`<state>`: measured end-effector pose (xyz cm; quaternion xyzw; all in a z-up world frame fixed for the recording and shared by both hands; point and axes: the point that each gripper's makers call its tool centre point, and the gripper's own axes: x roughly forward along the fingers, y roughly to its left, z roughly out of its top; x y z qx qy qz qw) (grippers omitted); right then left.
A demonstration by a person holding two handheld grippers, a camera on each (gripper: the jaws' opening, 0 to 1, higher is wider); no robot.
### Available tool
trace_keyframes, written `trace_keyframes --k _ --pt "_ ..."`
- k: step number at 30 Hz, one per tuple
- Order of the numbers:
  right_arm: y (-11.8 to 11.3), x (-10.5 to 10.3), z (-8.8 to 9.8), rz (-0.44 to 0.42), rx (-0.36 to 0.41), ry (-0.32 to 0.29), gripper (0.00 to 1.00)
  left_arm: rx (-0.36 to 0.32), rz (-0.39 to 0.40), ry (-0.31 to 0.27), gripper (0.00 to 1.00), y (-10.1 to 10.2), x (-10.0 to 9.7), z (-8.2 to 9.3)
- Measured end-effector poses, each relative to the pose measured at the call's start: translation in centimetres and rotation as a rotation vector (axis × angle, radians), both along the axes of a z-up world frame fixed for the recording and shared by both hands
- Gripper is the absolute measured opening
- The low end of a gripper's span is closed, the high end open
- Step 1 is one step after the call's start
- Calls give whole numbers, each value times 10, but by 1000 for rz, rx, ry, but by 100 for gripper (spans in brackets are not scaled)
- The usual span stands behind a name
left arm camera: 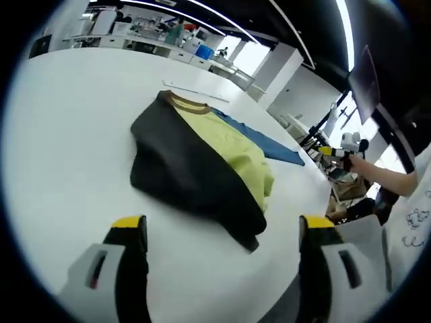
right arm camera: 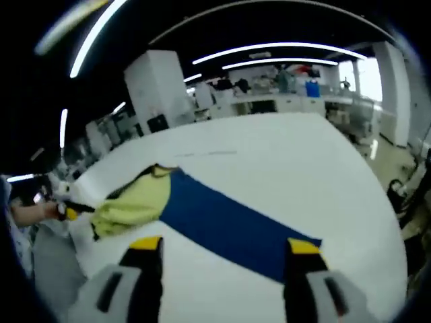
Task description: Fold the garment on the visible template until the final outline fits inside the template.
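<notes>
Garment: one shirt, black and yellow-green with a tan collar, lies folded in a bunched heap on the white table; in the right gripper view the same shirt shows mostly its yellow-green side
Template: one blue flat sheet lies on the table; the shirt covers one end of it, and the rest runs out bare as a long strip; in the left gripper view a blue edge pokes out past the far side of the shirt
Fit: the black part of the shirt spreads off the blue onto the white table on the near side in the left gripper view
Left gripper: two yellow-tipped jaws stand wide apart with nothing between them, near the black hem but not touching it
Right gripper: jaws also spread apart and empty, above the bare blue strip
Other gripper in view: a yellow-tipped tool held by a person's arm at the right of the left gripper view; a similar one at the left of the right gripper view
Around: benches with clutter beyond the table; white pillar; ceiling light strips
In the way: nothing lies between either gripper and the shirt
</notes>
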<state>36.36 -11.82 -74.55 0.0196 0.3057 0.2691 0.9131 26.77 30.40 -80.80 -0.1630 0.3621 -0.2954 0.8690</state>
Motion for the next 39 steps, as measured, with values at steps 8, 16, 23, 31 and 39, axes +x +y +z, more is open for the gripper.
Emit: trace_keyframes --k 8,16,23,31,39 --pt "21 -15 11 33 -1 -37 98 -15 -31 8 88 -19 -7 -2" --pt "35 -22 18 62 19 -48 99 18 -79 -2 88 -28 -10 -1" --pt "52 -32 15 90 23 -47 99 60 -79 -6 84 -31 -6 -5" --pt "60 -41 15 93 37 -45 97 83 -53 39 74 -38 -7 -15" --pt "50 -45 28 80 41 -70 95 37 12 56 51 -45 1 -16"
